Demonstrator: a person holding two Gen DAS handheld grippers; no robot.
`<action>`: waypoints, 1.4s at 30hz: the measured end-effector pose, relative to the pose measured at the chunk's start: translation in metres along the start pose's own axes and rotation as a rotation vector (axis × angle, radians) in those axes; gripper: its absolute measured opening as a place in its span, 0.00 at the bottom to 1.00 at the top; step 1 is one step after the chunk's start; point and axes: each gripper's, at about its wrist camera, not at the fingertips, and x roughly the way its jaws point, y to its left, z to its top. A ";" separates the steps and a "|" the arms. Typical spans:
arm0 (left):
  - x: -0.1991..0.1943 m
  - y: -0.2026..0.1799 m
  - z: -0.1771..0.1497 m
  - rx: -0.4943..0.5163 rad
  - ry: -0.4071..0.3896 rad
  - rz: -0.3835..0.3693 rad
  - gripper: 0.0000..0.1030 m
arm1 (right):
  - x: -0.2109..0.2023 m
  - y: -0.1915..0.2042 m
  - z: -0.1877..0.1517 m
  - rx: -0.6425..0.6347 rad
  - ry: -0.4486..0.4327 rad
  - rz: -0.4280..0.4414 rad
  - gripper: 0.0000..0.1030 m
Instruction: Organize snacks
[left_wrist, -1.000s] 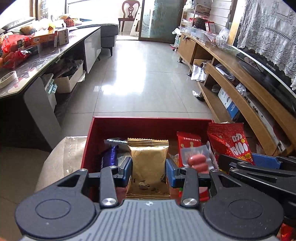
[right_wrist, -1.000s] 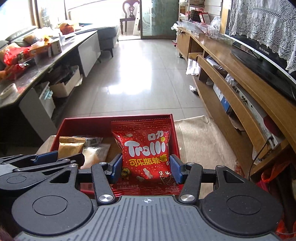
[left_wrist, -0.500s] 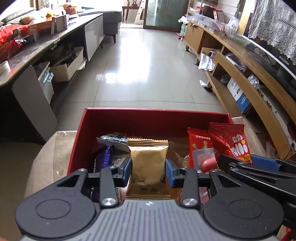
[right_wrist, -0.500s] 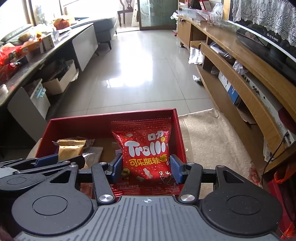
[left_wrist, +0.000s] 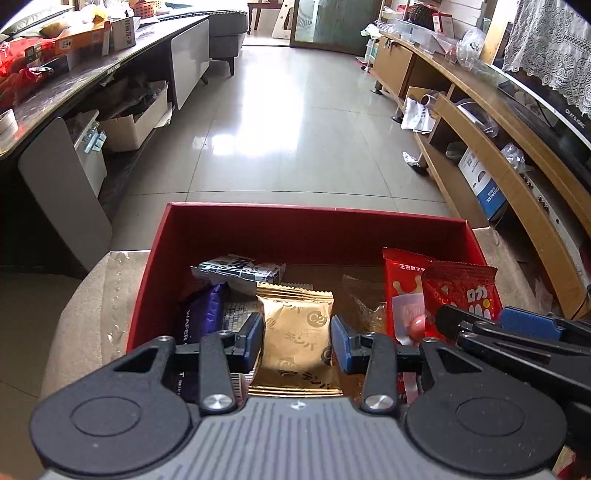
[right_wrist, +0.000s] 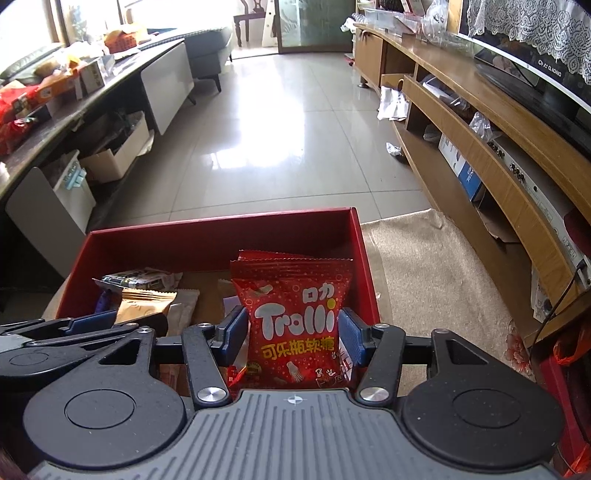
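Observation:
My left gripper (left_wrist: 296, 341) is shut on a gold snack packet (left_wrist: 295, 336) and holds it upright over the open red box (left_wrist: 310, 225). My right gripper (right_wrist: 291, 334) is shut on a red Trolli gummy bag (right_wrist: 291, 314) at the box's right side (right_wrist: 364, 266). In the box lie a purple wafer pack (left_wrist: 199, 325), a black-and-white packet (left_wrist: 238, 267) and a red sausage packet (left_wrist: 402, 295). The right gripper's fingers (left_wrist: 517, 328) show at the right of the left wrist view, with the Trolli bag (left_wrist: 461, 291) in them.
The box sits on a beige cloth-covered surface (right_wrist: 424, 266). A long wooden TV shelf (right_wrist: 498, 147) runs along the right. A dark counter (left_wrist: 74, 81) with boxes and snack bags runs along the left. Tiled floor (left_wrist: 295, 129) lies beyond.
Both grippers have tilted down and moved closer over the box, each still holding its packet. More of the box's inside shows now.

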 end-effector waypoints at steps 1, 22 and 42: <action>-0.001 0.001 0.001 -0.001 -0.001 -0.002 0.38 | -0.001 -0.001 0.000 0.002 -0.004 -0.004 0.68; -0.051 0.013 -0.021 -0.013 -0.047 -0.018 0.49 | -0.047 -0.002 -0.007 -0.019 -0.044 -0.076 0.79; -0.095 0.020 -0.084 0.039 -0.061 -0.013 0.59 | -0.090 0.012 -0.061 -0.048 -0.034 -0.103 0.83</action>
